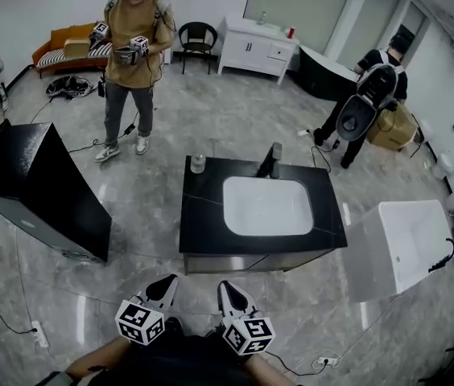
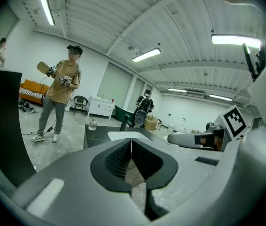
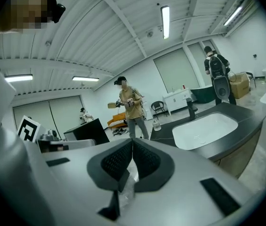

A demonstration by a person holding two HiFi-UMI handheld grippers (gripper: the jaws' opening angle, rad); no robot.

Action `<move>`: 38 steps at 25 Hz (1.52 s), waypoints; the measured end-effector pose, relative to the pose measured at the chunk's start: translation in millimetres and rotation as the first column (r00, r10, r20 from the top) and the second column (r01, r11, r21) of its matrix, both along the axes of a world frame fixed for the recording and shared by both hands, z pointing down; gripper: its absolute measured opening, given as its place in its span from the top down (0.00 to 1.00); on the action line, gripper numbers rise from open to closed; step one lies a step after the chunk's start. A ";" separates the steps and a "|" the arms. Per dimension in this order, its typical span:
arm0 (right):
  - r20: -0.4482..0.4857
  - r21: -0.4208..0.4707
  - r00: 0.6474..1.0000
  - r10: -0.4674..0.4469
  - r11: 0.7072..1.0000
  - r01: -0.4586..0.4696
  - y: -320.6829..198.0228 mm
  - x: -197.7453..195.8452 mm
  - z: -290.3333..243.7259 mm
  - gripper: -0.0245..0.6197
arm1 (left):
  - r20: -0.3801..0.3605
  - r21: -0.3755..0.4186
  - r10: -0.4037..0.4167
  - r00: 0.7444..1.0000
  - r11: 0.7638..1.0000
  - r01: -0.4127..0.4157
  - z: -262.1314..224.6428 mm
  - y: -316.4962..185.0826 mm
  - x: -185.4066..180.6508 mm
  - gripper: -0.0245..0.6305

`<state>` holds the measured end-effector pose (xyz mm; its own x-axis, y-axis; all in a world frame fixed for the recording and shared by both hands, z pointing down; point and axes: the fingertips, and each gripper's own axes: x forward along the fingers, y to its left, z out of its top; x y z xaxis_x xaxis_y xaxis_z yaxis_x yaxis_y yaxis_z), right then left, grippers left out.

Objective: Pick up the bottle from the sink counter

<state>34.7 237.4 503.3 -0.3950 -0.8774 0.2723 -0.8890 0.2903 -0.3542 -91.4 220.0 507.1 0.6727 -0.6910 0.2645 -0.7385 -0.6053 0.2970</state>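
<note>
The left gripper [image 1: 166, 283] is hanging low, clenched on nothing, well short of the sink counter [image 1: 204, 215], the reach seemingly not yet begun. The bottle [image 1: 198, 163] is standing upright ahead of it on the counter's far corner, beside the basin [image 1: 267, 206]. The right gripper [image 1: 227, 288] is hovering alongside, jaws likewise pressed together and empty.

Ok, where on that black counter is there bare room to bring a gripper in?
Widest bare patch: the left strip of the black sink counter, between its edge and the white rectangular basin, in front of the small clear bottle at the back left corner. Front and right strips are narrow. The black faucet crowds the back edge.
</note>
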 end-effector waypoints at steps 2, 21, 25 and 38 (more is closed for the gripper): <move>-0.014 -0.004 1.000 0.013 1.000 -0.014 -4.1 -6.7 2.4 0.95 | -0.019 -0.012 0.000 1.000 1.000 0.000 -0.3 -7.4 -9.8 0.96; 0.040 -0.086 0.998 -0.042 0.995 0.046 -99.6 -9.9 40.2 0.95 | 0.000 -0.089 -0.025 1.000 0.996 0.025 23.5 -99.0 -0.2 0.96; 0.055 -0.085 0.993 -0.100 0.991 0.105 -136.6 -0.5 37.8 0.95 | 0.000 -0.093 -0.065 0.998 0.994 0.065 19.2 -135.1 15.8 0.96; 0.099 -0.109 0.984 -0.150 0.981 0.160 -225.5 45.0 40.0 0.95 | 0.035 -0.073 -0.153 0.988 0.985 0.155 7.2 -205.8 55.2 0.96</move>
